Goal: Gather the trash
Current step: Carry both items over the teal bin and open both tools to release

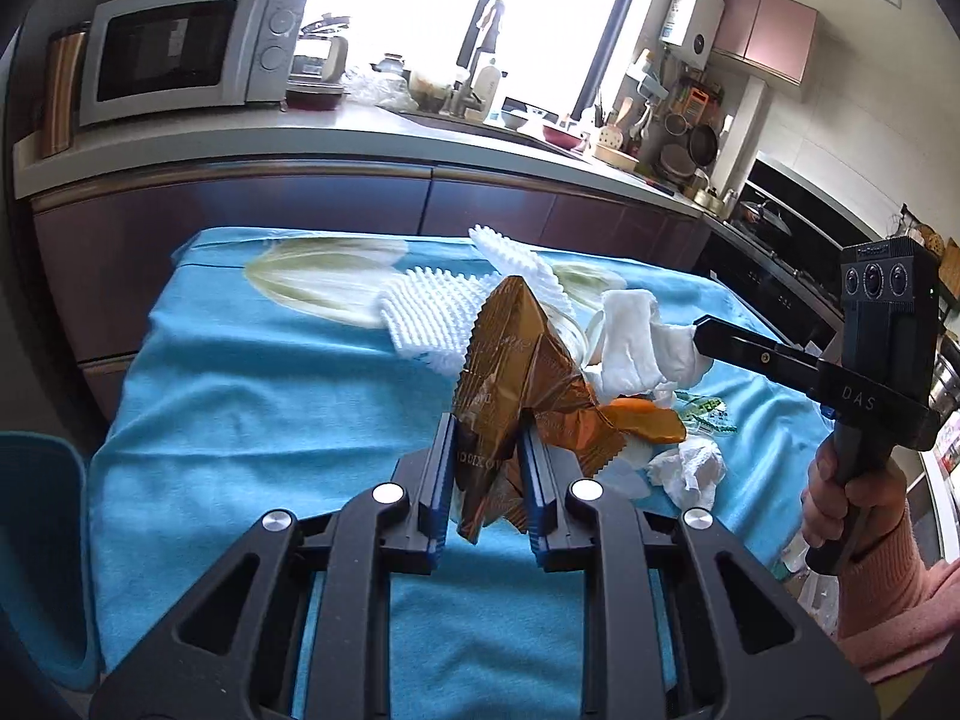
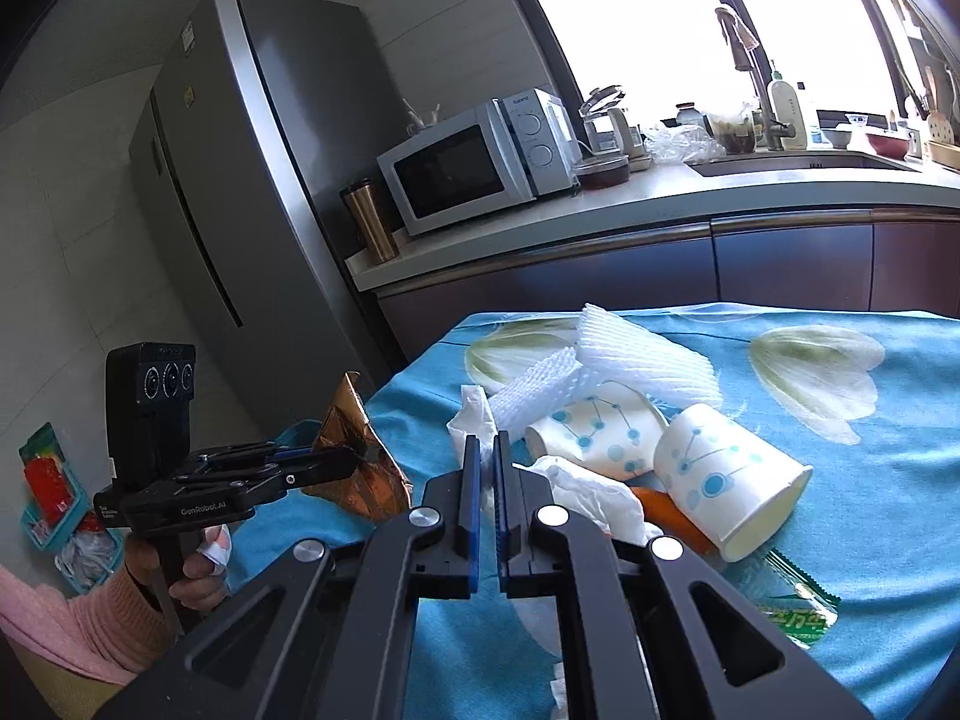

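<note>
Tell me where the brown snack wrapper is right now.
The brown snack wrapper is pinched in the left tool, raised above the blue tablecloth, just left of the white tissue the right tool holds.

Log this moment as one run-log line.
left hand-held gripper: shut on brown wrapper | right hand-held gripper: shut on tissue | cups: on table

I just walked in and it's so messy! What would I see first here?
First you'd see the shiny brown wrapper pinched upright in the left claw above the blue tablecloth. Next, the right claw gripping a white tissue over the trash pile. Two dotted paper cups lie tipped over on the cloth beside white foam netting.
</note>
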